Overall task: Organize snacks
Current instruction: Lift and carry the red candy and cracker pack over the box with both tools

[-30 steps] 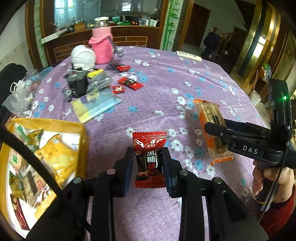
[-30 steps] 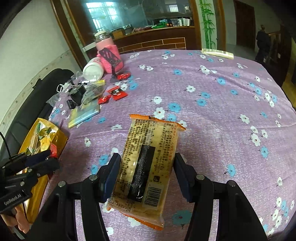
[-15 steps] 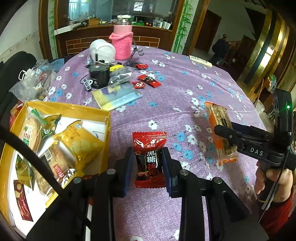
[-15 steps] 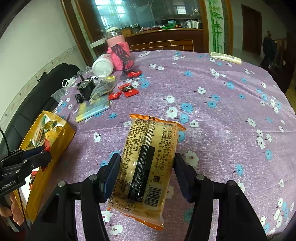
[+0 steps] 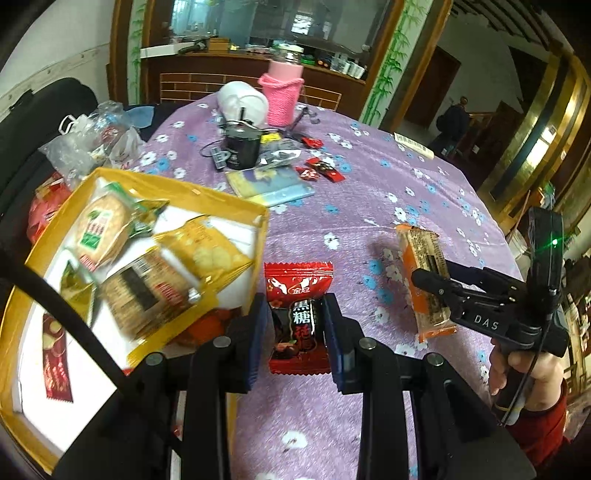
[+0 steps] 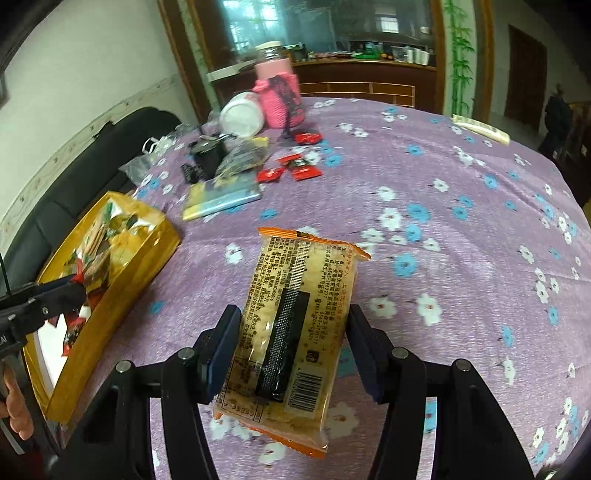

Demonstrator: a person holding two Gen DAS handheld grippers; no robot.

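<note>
This looks like a home, in a big dining room. A round table (image 6: 461, 177) fills the middle, covered with a purple cloth with white and blue flowers. Behind the table stands a dark wooden counter (image 5: 255, 70) with cups and bottles on top, and a big window (image 6: 317, 22) sits above it. Green bamboo pictures (image 5: 388, 70) run up the frame beside the window. On the far side of the table are a pink knitted bottle cover (image 5: 281, 96) and a white jar (image 5: 242, 100). Past the table, a person (image 5: 452, 118) stands near a dark doorway.
</note>
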